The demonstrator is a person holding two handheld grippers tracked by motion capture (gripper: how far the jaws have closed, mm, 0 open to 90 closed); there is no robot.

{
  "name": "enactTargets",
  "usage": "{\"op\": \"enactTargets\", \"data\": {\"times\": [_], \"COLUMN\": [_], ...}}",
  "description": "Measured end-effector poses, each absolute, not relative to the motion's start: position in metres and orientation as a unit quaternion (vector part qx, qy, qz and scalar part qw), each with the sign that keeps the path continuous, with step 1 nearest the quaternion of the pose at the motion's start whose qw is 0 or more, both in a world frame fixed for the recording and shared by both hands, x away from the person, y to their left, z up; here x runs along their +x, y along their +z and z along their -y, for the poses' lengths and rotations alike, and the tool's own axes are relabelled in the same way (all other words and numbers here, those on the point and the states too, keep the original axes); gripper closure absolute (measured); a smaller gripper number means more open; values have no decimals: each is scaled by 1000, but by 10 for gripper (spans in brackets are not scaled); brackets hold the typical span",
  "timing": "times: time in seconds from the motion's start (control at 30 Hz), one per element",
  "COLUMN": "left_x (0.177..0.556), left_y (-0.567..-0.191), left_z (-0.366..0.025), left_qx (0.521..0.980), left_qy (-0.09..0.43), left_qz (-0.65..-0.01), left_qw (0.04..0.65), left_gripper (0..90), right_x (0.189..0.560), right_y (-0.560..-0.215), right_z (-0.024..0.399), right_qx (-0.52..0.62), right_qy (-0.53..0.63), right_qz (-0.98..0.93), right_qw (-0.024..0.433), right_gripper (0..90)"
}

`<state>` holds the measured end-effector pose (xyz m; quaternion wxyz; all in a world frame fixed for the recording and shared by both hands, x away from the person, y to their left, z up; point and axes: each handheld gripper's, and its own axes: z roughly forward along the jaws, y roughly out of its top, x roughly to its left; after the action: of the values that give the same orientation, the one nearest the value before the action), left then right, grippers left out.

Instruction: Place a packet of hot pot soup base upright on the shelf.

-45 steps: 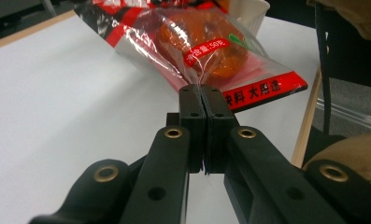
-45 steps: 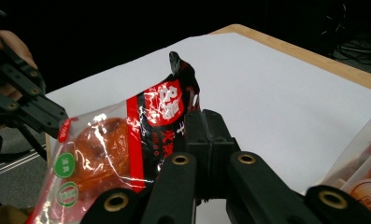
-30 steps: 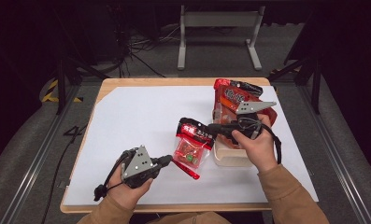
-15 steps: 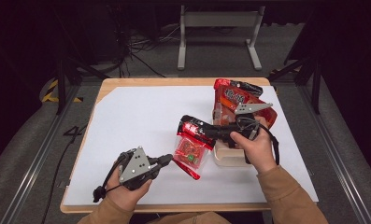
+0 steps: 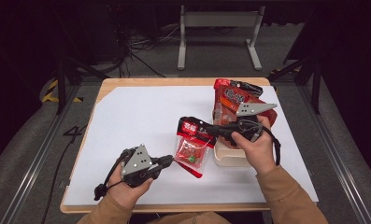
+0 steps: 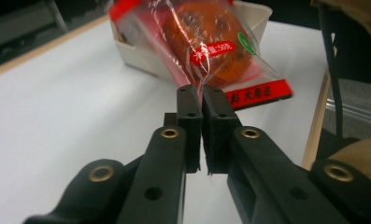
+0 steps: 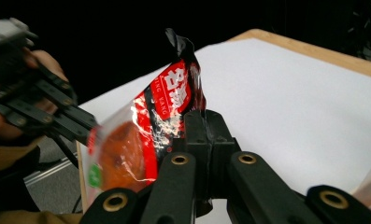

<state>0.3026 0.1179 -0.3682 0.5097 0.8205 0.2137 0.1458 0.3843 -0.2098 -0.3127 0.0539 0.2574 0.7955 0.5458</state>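
Snack packet (image 5: 192, 147), clear with red ends, hung above the white counter (image 5: 127, 121) near its front edge, just left of the beige tray (image 5: 230, 156). Compared with the frame one second before, the packet sat in nearly the same spot; the left tool (image 5: 170, 160) had edged closer and reached the packet's lower left edge, and its jaws had just parted very slightly. The right tool's jaws had loosened briefly and closed again.

Packet's long axis ran from its upper red end, away from the person, down toward its lower red end near the counter's front, tilted a little rightward at the bottom in the high view.

Right tool (image 5: 203, 129) was pressed together on the packet's upper red end, pinching it. In the left gripper view, the left tool (image 6: 202, 95) was almost pressed together, its tips pinching the clear film at the packet's edge (image 6: 220, 51).

More red packets (image 5: 237, 98) stood in the tray behind the right hand (image 5: 255, 144).
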Motion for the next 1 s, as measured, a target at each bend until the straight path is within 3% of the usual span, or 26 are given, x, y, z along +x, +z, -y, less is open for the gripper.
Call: {"op": "enactTargets", "data": {"times": [0.2,0.4,0.73,1.0], "left_x": [310,317,327,338], "left_y": [-374,-374,-359,-348], "left_z": [-120,-124,-128,-122], "left_qx": [816,800,792,794], "left_qy": [114,114,122,105], "left_qz": [-243,-265,-248,-225], "left_qw": [512,526,545,555], "left_gripper": [690,359,185,137], "right_x": [376,374,361,355], "right_y": [-305,-300,-291,-291], "right_z": [207,207,198,191], "right_qx": [240,234,176,145], "right_qy": [546,537,520,504], "right_qz": [-801,-807,-832,-849], "right_qw": [60,77,77,69], "right_gripper": [899,899,898,897]}}
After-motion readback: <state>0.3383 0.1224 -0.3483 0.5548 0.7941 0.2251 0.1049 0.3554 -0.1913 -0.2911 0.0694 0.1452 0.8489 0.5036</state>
